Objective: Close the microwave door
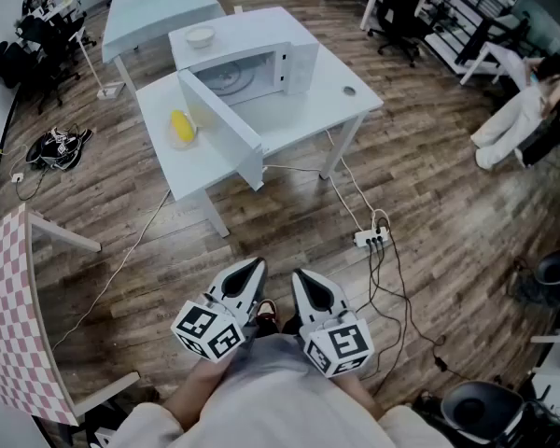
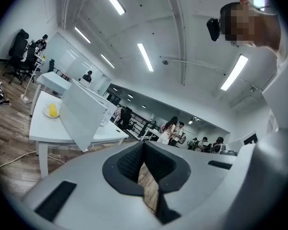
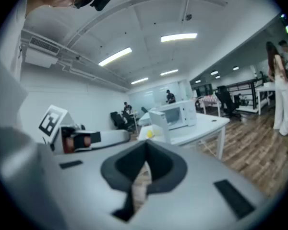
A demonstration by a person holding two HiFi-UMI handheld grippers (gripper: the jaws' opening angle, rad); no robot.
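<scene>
- Held low against the body, well short of the desk (image 1: 310,110): left gripper (image 1: 253,271) and right gripper (image 1: 301,279), each closed on nothing.
- Noted microwave (image 1: 261,59) well ahead on that desk, door (image 1: 221,127) swung wide open.
- Judged approach not yet begun.
- Recommended: step in, press the door's outer face near its free edge, sweep through to the latch, pass above the yellow item (image 1: 182,127).

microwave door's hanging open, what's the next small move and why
Probably step toward the table and raise the left hand-held gripper to the outer face of the microwave door. The door stands wide open from the microwave, and both it and the right hand-held gripper are shut, empty and far short of it.
</scene>
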